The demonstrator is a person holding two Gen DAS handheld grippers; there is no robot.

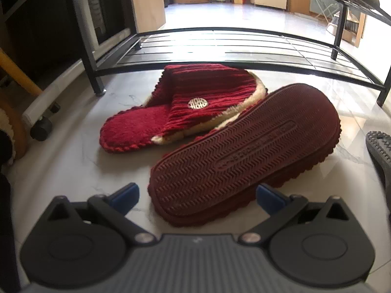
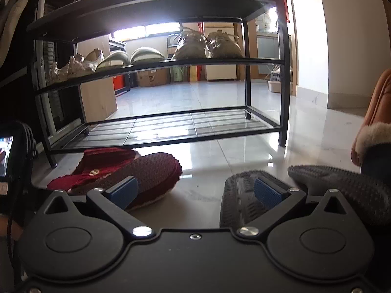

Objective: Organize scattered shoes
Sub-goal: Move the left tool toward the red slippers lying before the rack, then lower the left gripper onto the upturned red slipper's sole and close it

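Observation:
Two red knitted slippers lie on the pale tiled floor in front of a black shoe rack (image 1: 220, 46). One slipper (image 1: 176, 107) sits upright, showing a round metal badge. The other slipper (image 1: 244, 146) lies sole-up, leaning on the first. My left gripper (image 1: 196, 196) is open, and the sole-up slipper's heel end lies between its blue fingertips (image 1: 125, 194). In the right wrist view the red slippers (image 2: 151, 171) are at the left. My right gripper (image 2: 195, 191) is open over bare floor. Its right fingertip (image 2: 266, 191) is in front of a dark grey sole-up shoe (image 2: 237, 195).
A second dark grey shoe (image 2: 342, 190) lies sole-up at the right, below a brown fur-lined boot (image 2: 376, 122). The rack's bottom shelf (image 2: 158, 131) holds nothing; its middle shelf (image 2: 156, 64) holds several pale shoes. A wheeled stand (image 1: 41, 112) stands left of the rack.

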